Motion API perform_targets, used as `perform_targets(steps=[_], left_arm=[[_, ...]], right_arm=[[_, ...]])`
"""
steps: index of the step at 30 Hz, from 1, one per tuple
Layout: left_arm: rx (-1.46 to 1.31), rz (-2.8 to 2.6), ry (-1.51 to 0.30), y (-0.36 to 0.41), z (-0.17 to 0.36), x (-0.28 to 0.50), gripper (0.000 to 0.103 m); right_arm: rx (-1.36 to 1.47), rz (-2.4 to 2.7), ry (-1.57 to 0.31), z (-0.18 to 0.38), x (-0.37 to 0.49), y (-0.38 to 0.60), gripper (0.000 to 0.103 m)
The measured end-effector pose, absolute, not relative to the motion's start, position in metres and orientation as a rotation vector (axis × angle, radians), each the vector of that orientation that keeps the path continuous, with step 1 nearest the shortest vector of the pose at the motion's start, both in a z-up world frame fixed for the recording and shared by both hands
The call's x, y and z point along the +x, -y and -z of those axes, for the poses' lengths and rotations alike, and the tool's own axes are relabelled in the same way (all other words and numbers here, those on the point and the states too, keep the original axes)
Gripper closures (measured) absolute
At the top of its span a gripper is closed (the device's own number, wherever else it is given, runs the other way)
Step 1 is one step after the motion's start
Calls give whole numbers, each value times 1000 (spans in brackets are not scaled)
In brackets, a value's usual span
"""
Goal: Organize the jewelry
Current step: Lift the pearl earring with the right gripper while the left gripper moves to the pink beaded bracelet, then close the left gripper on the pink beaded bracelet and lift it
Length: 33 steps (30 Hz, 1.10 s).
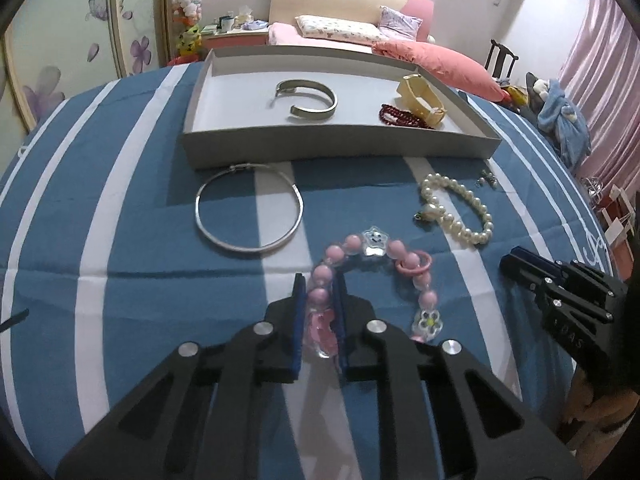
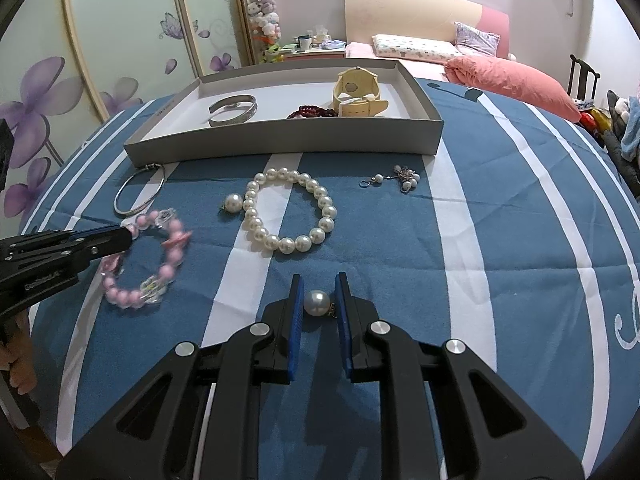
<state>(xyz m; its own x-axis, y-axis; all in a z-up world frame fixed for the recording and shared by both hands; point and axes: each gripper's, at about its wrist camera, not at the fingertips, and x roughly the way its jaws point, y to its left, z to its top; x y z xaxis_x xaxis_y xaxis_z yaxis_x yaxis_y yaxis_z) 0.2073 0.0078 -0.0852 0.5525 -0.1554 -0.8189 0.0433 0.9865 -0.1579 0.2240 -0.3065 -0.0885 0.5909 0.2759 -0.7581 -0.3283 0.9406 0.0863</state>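
My left gripper [image 1: 319, 286] is shut on the pink bead bracelet [image 1: 404, 258], which shows in the right wrist view [image 2: 168, 256] too, lifted slightly and blurred. My right gripper [image 2: 319, 286] is shut on a single pearl earring [image 2: 317, 302] just above the blue striped cloth. A grey tray [image 1: 340, 142] stands behind and holds a silver cuff [image 1: 310, 100], a cream watch [image 1: 420, 98] and dark red beads [image 1: 400, 116]. On the cloth lie a silver bangle [image 1: 248, 208], a pearl bracelet [image 2: 292, 212], another pearl earring [image 2: 233, 203] and a small pearl charm [image 2: 400, 178].
The table is covered by a blue cloth with white stripes [image 2: 520, 240]. A bed with pink pillows [image 2: 508, 76] stands behind the table, wardrobe doors [image 2: 100, 60] to the left. A chair [image 1: 502, 56] and clothes are at the right.
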Motion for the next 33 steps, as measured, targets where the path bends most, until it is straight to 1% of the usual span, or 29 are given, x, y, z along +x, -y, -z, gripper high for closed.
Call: perform_targets(steps=[1, 2, 3, 4, 5, 7, 8, 9, 10, 11, 12, 13, 18, 24, 29, 33], left_arm=[[-123, 118, -983, -7, 85, 207, 83], [-122, 124, -982, -5, 85, 207, 73], [-112, 129, -977, -1, 85, 206, 58], [-94, 124, -973, 2, 84, 205, 54], [-79, 124, -974, 5, 85, 205, 52], [-26, 113, -970, 11, 86, 206, 52], [-9, 106, -968, 13, 86, 206, 53], [2, 98, -967, 13, 86, 206, 61], [12, 81, -963, 12, 86, 206, 65], [13, 76, -960, 11, 86, 205, 74], [8, 75, -958, 8, 86, 205, 80], [3, 74, -956, 6, 86, 205, 81], [17, 72, -954, 6, 86, 205, 81], [27, 82, -949, 11, 87, 205, 70], [38, 80, -940, 14, 88, 205, 69], [40, 82, -936, 14, 88, 204, 69]], right_arm=[[-67, -352, -870, 88, 224, 306, 86], [-68, -351, -870, 88, 224, 306, 86], [-67, -352, -871, 88, 224, 306, 86], [-64, -354, -871, 88, 224, 306, 86], [-64, -354, -871, 88, 224, 305, 86], [-65, -353, -871, 88, 224, 305, 86], [-65, -353, -871, 88, 224, 305, 86], [-65, -353, -871, 88, 224, 305, 86], [-66, -353, -871, 88, 223, 305, 86], [-68, -353, -871, 88, 223, 305, 86], [-71, -352, -870, 88, 222, 305, 86], [-72, -352, -870, 89, 222, 305, 86], [-70, -354, -870, 89, 219, 305, 86], [-68, -354, -870, 90, 219, 305, 85], [-61, -361, -870, 91, 213, 307, 80], [-59, -365, -870, 91, 211, 309, 79]])
